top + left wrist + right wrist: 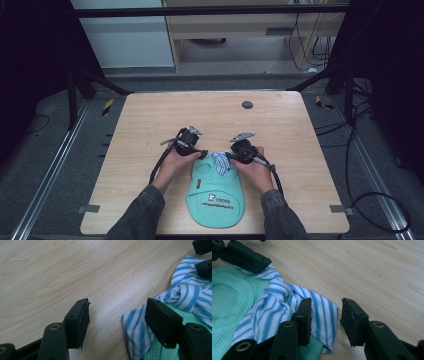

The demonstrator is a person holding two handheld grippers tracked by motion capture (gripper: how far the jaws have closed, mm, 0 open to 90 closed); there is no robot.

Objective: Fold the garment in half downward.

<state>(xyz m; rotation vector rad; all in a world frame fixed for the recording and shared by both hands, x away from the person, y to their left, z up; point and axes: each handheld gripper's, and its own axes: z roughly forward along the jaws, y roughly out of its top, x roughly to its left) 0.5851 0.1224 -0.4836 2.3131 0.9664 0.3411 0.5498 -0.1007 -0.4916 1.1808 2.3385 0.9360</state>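
A mint green knitted garment point(215, 192) with a white printed label lies flat near the table's front edge. A blue-and-white striped collar point(220, 162) is knotted at its far end. My left gripper point(202, 152) sits at the collar's left side, my right gripper point(229, 156) at its right side. In the left gripper view the jaws point(117, 315) stand apart, and a corner of the striped cloth point(185, 292) lies by one jaw. In the right gripper view the gripper point(325, 315) is open, with the striped flap point(272, 305) under one jaw and its edge in the gap.
The wooden table point(210, 110) has a small dark round disc point(247, 105) near its far edge. Metal rails and black cables point(380, 200) run along the floor at the right. Both forearms in grey sleeves come in from the front edge.
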